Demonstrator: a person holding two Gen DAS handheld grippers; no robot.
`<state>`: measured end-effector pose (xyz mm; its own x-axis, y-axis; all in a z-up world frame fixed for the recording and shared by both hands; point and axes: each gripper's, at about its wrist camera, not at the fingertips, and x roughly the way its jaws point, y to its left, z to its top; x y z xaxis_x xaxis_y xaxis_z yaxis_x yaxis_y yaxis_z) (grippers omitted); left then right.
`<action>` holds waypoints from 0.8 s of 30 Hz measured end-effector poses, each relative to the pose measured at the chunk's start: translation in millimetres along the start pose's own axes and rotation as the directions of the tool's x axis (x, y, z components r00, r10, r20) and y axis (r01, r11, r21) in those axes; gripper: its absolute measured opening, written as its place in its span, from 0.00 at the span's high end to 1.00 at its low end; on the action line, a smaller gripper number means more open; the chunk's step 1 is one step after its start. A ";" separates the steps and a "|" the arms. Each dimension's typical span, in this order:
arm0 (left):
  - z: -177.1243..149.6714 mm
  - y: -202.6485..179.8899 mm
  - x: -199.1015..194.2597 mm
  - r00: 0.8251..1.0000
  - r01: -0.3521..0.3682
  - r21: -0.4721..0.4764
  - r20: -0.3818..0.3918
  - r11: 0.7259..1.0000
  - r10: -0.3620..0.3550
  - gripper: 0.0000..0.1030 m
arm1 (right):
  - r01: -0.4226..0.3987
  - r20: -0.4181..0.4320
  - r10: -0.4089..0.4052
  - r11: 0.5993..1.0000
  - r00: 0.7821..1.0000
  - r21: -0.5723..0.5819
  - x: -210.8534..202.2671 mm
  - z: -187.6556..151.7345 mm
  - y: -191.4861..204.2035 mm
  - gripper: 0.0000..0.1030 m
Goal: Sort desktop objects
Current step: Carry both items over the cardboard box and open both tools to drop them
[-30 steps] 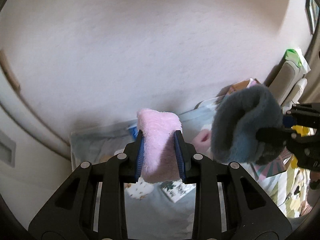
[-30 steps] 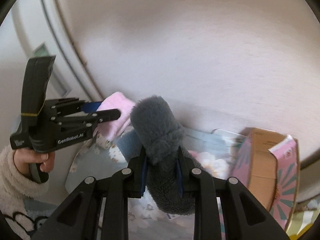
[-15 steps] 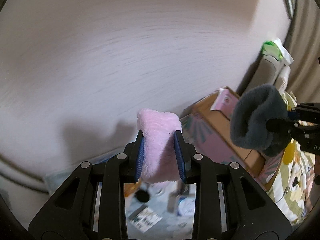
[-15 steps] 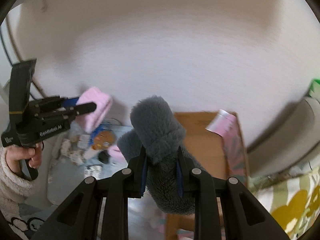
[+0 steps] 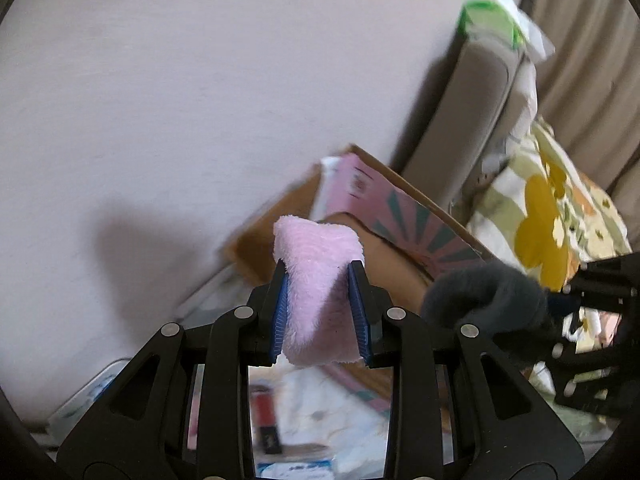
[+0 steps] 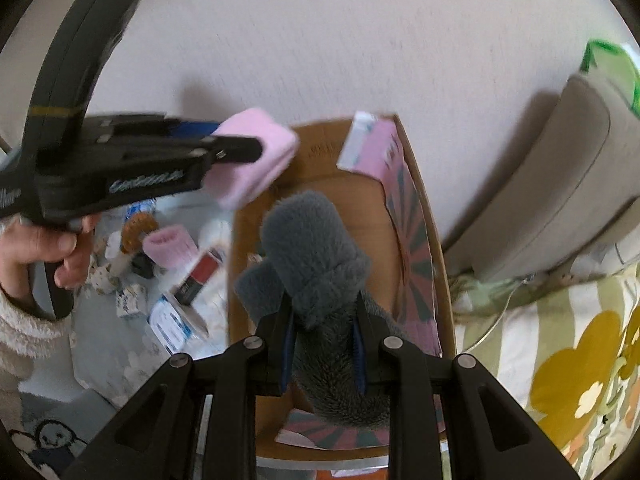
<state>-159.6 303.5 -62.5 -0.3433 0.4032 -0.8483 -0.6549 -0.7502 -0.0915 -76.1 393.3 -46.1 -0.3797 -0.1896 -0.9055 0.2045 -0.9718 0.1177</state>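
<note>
My left gripper [image 5: 322, 312] is shut on a fluffy pink sock [image 5: 320, 280] and holds it in the air near the left rim of an open cardboard box [image 5: 404, 216]. The pink sock [image 6: 256, 164] also shows in the right wrist view. My right gripper [image 6: 322, 350] is shut on a fluffy grey sock [image 6: 316, 248] and holds it above the inside of the box [image 6: 416, 216]. The grey sock [image 5: 484, 300] shows at the right in the left wrist view.
Several small items lie on a pale cloth [image 6: 108, 344] left of the box, among them a second pink sock [image 6: 170, 246], a red and black box [image 6: 198, 276] and white packets [image 6: 172, 324]. A floral blanket [image 6: 560, 352] and a beige cushion [image 6: 560, 184] lie to the right.
Both grippers have swung right from over the cloth toward the cardboard box, each still holding its sock. The grey sock now hangs over the box opening.
</note>
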 end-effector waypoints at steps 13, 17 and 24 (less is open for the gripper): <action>3.4 -39.9 50.9 0.987 0.015 0.072 -0.162 0.997 -0.004 0.75 | 0.008 -0.069 -0.011 0.999 0.998 -0.036 35.7 -18.0 -14.6 0.78; -0.7 -38.9 55.2 0.983 0.021 0.069 -0.184 0.997 -0.008 0.75 | -0.001 -0.069 -0.001 1.000 0.998 -0.029 37.0 -19.2 -16.8 0.78; 0.7 -39.2 53.8 0.984 0.019 0.061 -0.180 0.998 -0.008 0.67 | 0.035 -0.077 -0.037 0.999 0.996 -0.030 41.2 -15.3 -14.1 0.56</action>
<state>-152.9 355.0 -104.1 -0.2109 0.3081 -0.9277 -0.7013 -0.7088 -0.0759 -80.9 401.3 -91.4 -0.3166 -0.1420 -0.9379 0.2178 -0.9732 0.0738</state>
